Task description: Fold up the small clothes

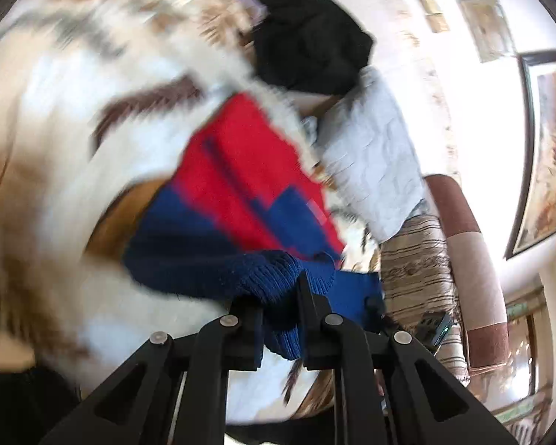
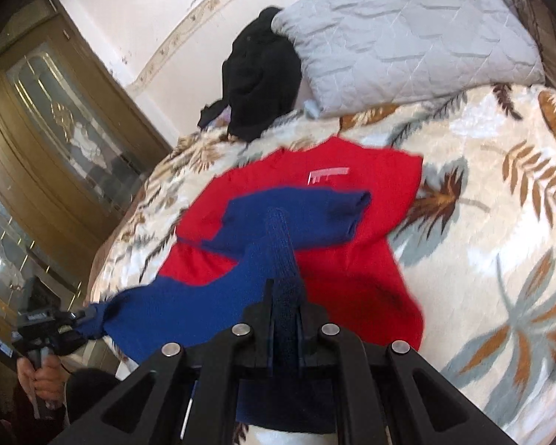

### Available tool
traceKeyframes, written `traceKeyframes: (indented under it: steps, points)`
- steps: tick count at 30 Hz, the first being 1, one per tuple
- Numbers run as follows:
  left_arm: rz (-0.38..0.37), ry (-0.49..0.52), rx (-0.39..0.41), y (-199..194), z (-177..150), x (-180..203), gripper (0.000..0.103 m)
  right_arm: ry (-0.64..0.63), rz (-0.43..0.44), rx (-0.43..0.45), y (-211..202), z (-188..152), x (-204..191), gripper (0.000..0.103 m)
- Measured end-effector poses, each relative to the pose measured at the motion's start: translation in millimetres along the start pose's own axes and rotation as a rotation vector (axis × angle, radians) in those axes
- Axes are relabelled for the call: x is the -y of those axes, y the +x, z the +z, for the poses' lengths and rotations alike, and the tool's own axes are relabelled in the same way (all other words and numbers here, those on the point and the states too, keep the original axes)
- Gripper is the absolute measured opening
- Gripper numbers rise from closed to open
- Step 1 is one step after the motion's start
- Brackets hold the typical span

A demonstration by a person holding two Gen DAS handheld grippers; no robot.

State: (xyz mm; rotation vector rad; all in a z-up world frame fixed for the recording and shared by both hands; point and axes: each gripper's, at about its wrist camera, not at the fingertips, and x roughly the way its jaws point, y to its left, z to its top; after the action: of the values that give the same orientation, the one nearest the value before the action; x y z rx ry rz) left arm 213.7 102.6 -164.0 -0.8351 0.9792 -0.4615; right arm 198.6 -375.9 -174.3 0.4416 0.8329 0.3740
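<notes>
- Sweater point(image 2: 315, 200), red with navy sleeves and hem, spread on the leaf-print blanket point(image 2: 482, 222) of a bed, with the near edge raised off it by both tools.
- Left gripper point(image 1: 300, 296): jaws nearly together, pinched on the ribbed navy edge; seen from the right wrist, clamped on a bunched navy corner at the bed's left side, a hand point(image 2: 42, 374) on its handle below.
- Right gripper point(image 2: 283, 296): closed tight on a ridge of navy knit running up between its jaws.
- Step in hand, by judgement: start of a fold, hem held at two points and lifted. One navy sleeve already lies across the red chest.
- Next move likely calls for carrying both held points forward together toward the collar, keeping the edge taut and level, then laying it flat.
- Nearby: black garment point(image 2: 263, 70) heaped at the head of the bed, touching the grey quilted pillow point(image 2: 407, 33); both well beyond the sweater.
- In the way: nothing on the fold path; plush blanket may drag at the knit, and uneven lift could skew the fold.
- Left wrist view smeared, so detail there stays uncertain.
</notes>
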Motion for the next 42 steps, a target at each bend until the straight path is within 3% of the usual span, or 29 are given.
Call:
traceKeyframes:
  steps: [4, 9, 13, 15, 18, 21, 24, 26, 28, 31, 33, 34, 37, 38, 42]
  points:
    - [-0.016, 0.07, 0.014, 29, 63, 42, 0.014, 0.04, 0.003, 0.059, -2, 32, 11, 0.009]
    - [-0.025, 0.096, -0.023, 96, 139, 78, 0.014, 0.085, -0.028, 0.132, 14, 89, 33, 0.009]
    - [0.015, 0.071, -0.07, 163, 182, 65, 0.014, 0.133, -0.074, 0.161, 47, 128, 60, 0.009]
    - [0.097, 0.04, -0.071, 193, 192, 40, 0.013, 0.16, -0.122, 0.145, 73, 138, 82, 0.009]
    - [0.148, -0.035, -0.033, 210, 198, 0, 0.014, 0.234, -0.198, 0.045, 115, 132, 119, 0.009]
    - [0.11, -0.054, 0.053, 194, 195, -18, 0.017, 0.31, -0.209, -0.02, 132, 121, 147, 0.015]
    - [0.154, -0.003, 0.076, 176, 181, -8, 0.025, 0.356, -0.225, 0.064, 110, 128, 153, 0.037]
    - [0.173, 0.056, 0.067, 166, 167, 8, 0.027, 0.392, -0.198, 0.143, 91, 127, 155, 0.08]
    - [0.218, 0.127, 0.054, 160, 149, 27, 0.032, 0.415, -0.205, 0.191, 75, 121, 151, 0.08]
    - [0.279, 0.206, 0.043, 151, 124, 45, 0.038, 0.32, -0.224, 0.125, 70, 120, 128, 0.076]
    - [0.317, 0.215, 0.059, 143, 113, 46, 0.043, 0.252, -0.212, 0.122, 65, 115, 108, 0.069]
    - [0.341, 0.211, 0.069, 139, 109, 43, 0.049, 0.235, -0.199, 0.112, 65, 116, 102, 0.068]
    - [0.399, 0.225, 0.1, 135, 108, 29, 0.052, 0.156, -0.157, 0.079, 72, 112, 64, 0.068]
    - [0.396, 0.221, 0.081, 138, 110, 25, 0.052, 0.14, -0.15, 0.073, 73, 107, 55, 0.068]
    - [0.272, 0.107, 0.012, 159, 130, 7, 0.052, 0.11, -0.14, -0.003, 95, 85, 27, 0.059]
